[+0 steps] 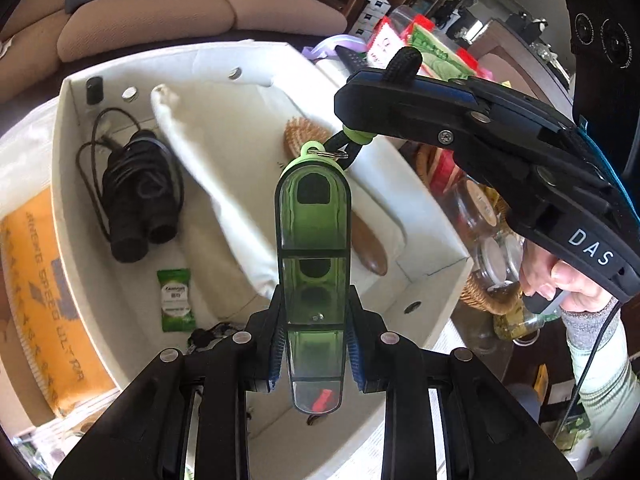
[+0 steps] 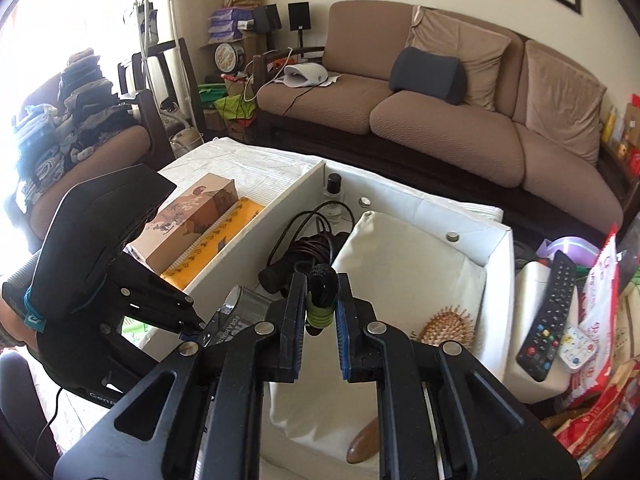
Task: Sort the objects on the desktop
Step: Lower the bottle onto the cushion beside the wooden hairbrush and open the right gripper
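Left hand-held gripper clamps green case at frame center w/ right hand-held gripper pinching its black cord, over white box.

My left gripper clamps glossy clear-green plastic case; braided cord rough; hairbrush wooden; box matt white.

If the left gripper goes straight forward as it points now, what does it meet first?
Probably the white cloth bag in the white box, just ahead of the green case the left gripper holds; depth is uncertain.
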Action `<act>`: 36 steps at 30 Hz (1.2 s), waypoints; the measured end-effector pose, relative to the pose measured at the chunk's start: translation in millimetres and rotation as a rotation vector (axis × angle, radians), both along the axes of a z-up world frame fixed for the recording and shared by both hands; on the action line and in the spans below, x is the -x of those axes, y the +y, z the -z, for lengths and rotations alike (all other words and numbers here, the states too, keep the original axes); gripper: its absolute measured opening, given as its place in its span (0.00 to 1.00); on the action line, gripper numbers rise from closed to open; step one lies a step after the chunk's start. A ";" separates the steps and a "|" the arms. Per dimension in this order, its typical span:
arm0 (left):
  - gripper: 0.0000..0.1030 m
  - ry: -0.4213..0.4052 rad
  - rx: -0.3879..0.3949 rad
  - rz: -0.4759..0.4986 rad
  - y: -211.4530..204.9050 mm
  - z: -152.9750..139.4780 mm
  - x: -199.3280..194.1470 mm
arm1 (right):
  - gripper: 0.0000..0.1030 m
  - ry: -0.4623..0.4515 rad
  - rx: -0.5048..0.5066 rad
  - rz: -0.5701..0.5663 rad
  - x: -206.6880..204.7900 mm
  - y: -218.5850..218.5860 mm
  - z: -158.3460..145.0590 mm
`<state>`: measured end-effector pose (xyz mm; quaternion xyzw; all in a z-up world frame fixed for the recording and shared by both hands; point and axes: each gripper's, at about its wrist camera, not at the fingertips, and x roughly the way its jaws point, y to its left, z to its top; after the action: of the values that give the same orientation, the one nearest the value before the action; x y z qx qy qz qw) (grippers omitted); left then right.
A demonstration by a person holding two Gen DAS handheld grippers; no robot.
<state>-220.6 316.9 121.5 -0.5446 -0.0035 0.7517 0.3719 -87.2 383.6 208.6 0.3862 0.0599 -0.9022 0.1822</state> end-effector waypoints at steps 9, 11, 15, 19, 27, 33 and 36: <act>0.26 0.002 0.125 -0.026 -2.2 20.8 0.8 | 0.13 -0.067 0.005 0.009 24.1 -27.4 48.3; 0.26 0.014 0.161 -0.015 2.0 20.5 0.6 | 0.13 -0.076 0.018 0.019 26.2 -24.7 54.0; 0.26 0.014 0.136 -0.033 1.8 19.0 5.0 | 0.13 -0.063 0.023 0.038 24.6 -18.5 53.8; 0.26 0.042 0.060 -0.058 2.3 -3.6 7.9 | 0.13 -0.022 0.046 0.042 17.9 -7.4 30.0; 0.26 -0.017 -0.110 -0.113 51.7 -18.2 23.6 | 0.13 -0.008 -0.001 0.108 20.1 30.0 -4.9; 0.25 -0.167 -0.175 -0.216 79.1 29.5 38.9 | 0.13 -0.082 -0.059 0.147 35.7 50.8 28.2; 0.25 -0.188 -0.152 -0.232 88.7 44.4 44.8 | 0.13 -0.106 -0.062 0.161 42.3 59.3 46.7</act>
<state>-265.4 405.6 77.1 -0.5787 -0.1578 0.7331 0.3207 -129.5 442.9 161.9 0.4425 0.0469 -0.8900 0.0997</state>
